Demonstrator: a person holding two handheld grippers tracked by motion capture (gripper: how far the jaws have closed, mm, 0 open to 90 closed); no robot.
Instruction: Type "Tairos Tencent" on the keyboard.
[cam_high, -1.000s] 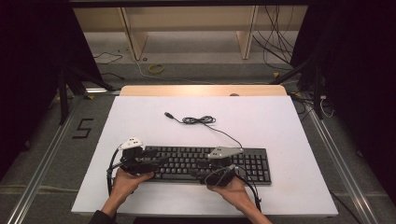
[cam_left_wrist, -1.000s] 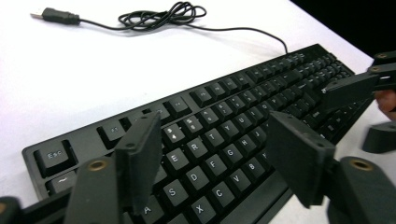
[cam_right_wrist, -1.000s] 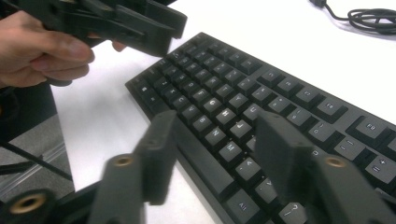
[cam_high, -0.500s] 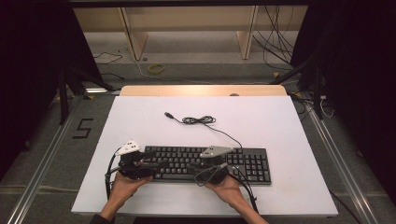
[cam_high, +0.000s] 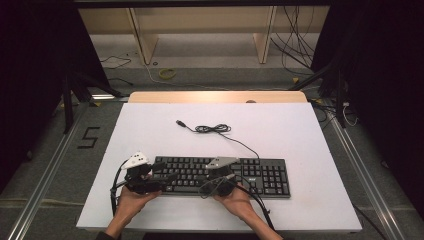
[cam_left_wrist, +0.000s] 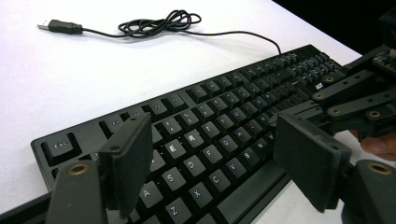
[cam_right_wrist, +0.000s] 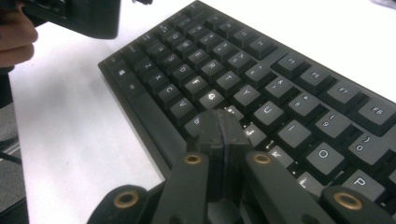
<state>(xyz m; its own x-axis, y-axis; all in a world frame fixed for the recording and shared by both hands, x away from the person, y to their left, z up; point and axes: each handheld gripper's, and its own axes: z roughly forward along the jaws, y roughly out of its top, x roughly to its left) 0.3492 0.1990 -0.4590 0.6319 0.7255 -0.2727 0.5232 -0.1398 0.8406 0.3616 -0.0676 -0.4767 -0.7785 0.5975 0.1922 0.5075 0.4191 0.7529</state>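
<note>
Near the worktop's front edge, the left gripper is hovering wide-jawed over the black plastic keyboard; the right gripper's jaws, just closing, are meeting empty above its keys.

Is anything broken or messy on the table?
Nothing looks broken. The keyboard lies flat and straight on the white table. Its cable sits in a loose tangle behind it, plug lying free, not connected to anything.
</note>
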